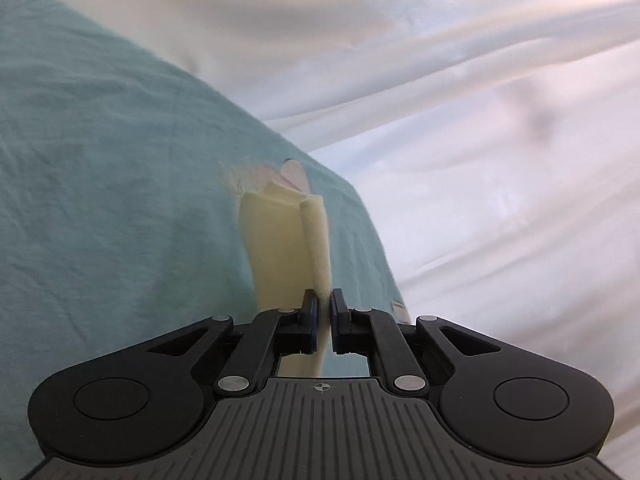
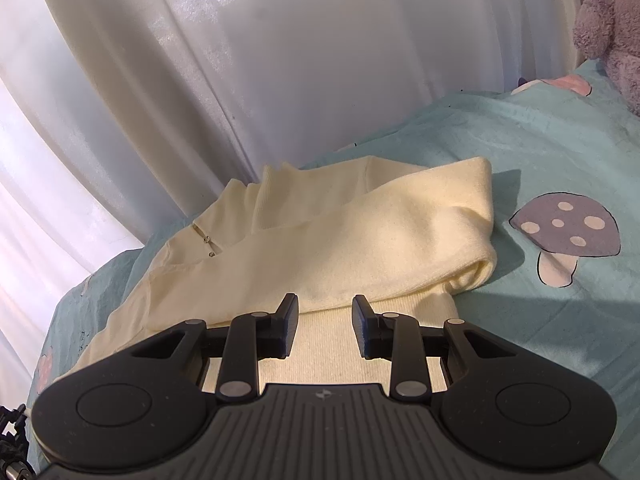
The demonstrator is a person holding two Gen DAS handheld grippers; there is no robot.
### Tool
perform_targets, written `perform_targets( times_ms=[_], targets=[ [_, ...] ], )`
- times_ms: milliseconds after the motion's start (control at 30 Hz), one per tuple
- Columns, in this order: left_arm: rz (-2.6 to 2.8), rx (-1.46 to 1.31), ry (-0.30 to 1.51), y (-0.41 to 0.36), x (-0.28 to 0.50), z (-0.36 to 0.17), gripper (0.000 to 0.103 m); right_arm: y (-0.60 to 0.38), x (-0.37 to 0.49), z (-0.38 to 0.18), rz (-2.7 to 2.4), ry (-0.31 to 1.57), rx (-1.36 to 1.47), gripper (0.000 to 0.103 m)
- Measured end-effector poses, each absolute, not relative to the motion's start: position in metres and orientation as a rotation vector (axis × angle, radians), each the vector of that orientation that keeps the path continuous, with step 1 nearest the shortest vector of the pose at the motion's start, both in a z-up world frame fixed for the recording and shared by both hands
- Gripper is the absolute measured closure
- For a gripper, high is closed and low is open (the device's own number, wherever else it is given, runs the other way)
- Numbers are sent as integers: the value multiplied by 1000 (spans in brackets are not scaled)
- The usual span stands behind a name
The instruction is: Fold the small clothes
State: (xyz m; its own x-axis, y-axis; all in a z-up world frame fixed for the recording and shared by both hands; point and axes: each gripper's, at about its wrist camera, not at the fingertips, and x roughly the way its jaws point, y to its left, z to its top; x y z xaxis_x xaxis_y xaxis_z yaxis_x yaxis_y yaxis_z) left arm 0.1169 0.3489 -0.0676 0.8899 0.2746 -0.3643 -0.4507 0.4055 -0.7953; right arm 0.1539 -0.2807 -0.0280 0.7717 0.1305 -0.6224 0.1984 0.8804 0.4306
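A small cream knit sweater (image 2: 320, 240) lies on a teal sheet (image 2: 500, 152) with mushroom prints. One sleeve is folded across its body, and its ribbed hem is nearest my right gripper. My right gripper (image 2: 325, 326) is open and empty, just above the hem. In the left wrist view my left gripper (image 1: 324, 308) is shut on an edge of the cream sweater (image 1: 280, 248), which hangs stretched away from the fingers above the teal sheet (image 1: 100, 160).
White curtains (image 2: 240, 60) hang behind the bed's far edge and fill the right of the left wrist view (image 1: 480, 120). A purple plush toy (image 2: 612, 20) sits at the far right on the sheet. A mushroom print (image 2: 564, 236) lies right of the sweater.
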Motion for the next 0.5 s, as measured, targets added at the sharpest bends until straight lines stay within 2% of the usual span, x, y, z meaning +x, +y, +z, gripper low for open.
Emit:
perform_targets(
  times_ms=[133,267,367,400,433,500],
  targets=[
    [138,-860,139,276,141,-7,95,-282,152,-27,-32,690,507,74],
    [-275,-616,190,165,172,32,94,-282,152,-28,-10,691,533,74],
    [-469,-528,336,97,196,21,77,-280,153,-27,24,695,554,74],
    [-490,-507,400,81,201,11,65,-280,154,-27,32,699,565,74],
    [-496,-492,451,70,204,1,59,-281,156,-28,48,704,585,73],
    [-458,-468,541,59,203,-19,56,-284,162,-31,89,716,644,73]
  ],
)
